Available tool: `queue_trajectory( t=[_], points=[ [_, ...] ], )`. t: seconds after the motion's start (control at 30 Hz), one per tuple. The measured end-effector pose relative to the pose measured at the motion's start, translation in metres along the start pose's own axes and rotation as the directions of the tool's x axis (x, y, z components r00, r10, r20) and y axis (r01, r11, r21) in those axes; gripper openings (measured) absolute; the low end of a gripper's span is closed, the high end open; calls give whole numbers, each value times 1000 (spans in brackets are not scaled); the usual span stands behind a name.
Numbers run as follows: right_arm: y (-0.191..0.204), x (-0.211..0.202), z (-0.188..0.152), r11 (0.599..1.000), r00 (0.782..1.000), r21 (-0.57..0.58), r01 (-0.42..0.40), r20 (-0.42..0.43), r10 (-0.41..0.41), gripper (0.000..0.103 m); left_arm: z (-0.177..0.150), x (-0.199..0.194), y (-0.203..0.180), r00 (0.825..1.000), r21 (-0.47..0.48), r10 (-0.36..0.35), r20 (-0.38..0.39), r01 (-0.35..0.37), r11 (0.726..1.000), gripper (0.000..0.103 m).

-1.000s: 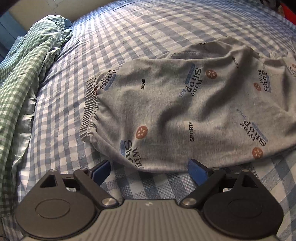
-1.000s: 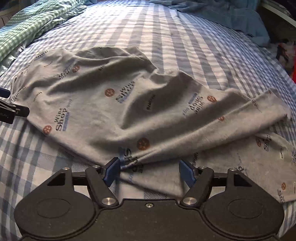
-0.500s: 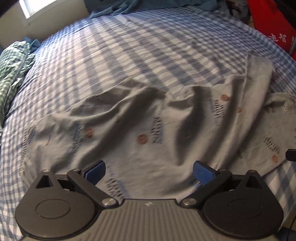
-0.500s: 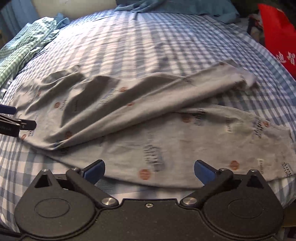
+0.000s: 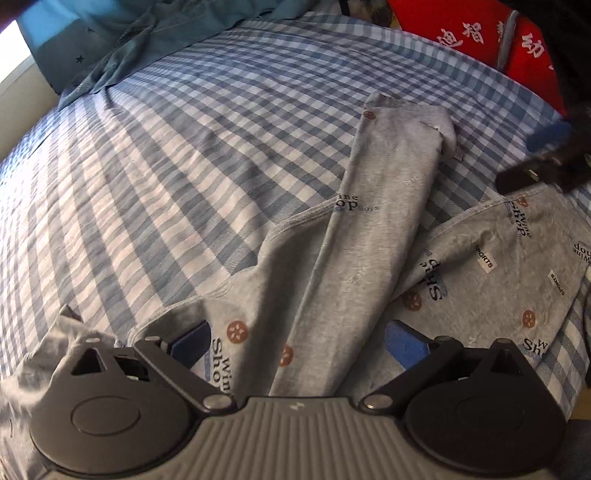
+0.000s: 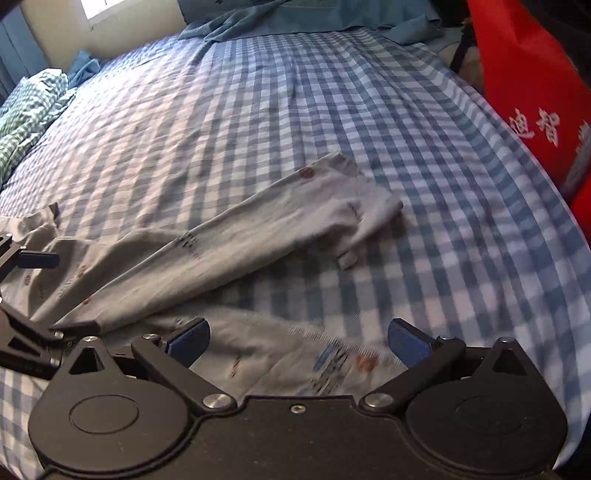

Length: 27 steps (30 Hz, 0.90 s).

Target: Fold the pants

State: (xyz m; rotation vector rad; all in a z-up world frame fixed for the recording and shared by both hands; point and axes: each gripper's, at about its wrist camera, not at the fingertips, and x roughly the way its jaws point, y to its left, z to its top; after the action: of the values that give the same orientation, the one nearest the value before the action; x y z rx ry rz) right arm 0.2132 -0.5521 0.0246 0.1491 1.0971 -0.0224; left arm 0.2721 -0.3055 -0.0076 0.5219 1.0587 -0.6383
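Grey printed pants (image 5: 373, 236) lie on the blue checked bed (image 5: 184, 155), their two legs splayed apart toward the far right. My left gripper (image 5: 297, 343) is open and empty, low over the pants near where the legs meet. My right gripper (image 6: 297, 338) is open and empty over the near leg (image 6: 295, 354); the far leg (image 6: 258, 240) stretches away above it. Each gripper shows at the edge of the other's view, the right one (image 5: 546, 155) and the left one (image 6: 33, 258).
A teal garment (image 6: 295, 14) lies at the head of the bed. A green checked cloth (image 6: 26, 114) is bunched at the left. A red bag with white characters (image 6: 532, 92) stands off the bed's right side. The bed's near edge runs just under both grippers.
Both grippers have swung rightward along the pants, from the waistband end to the legs. Both stay open and empty.
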Motion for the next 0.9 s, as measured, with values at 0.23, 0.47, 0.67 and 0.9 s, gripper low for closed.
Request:
queue_trajectory(
  t=[0.23, 0.47, 0.67, 0.9],
  points=[
    [-11, 36, 72, 987, 989, 70, -147, 8, 147, 102, 1, -2, 28, 977, -144, -215, 6, 214, 966, 93],
    [-5, 82, 131, 972, 982, 185, -147, -92, 166, 97, -7, 14, 62, 950, -302, -313, 16, 303, 904, 72],
    [3, 119, 150, 972, 977, 230, -54, -190, 99, 85, -9, 24, 82, 935, -370, -354, -3, 328, 869, 48],
    [12, 135, 146, 977, 974, 192, 96, -221, -52, 44, -2, 29, 77, 919, -283, -390, -63, 358, 890, 33]
  ],
)
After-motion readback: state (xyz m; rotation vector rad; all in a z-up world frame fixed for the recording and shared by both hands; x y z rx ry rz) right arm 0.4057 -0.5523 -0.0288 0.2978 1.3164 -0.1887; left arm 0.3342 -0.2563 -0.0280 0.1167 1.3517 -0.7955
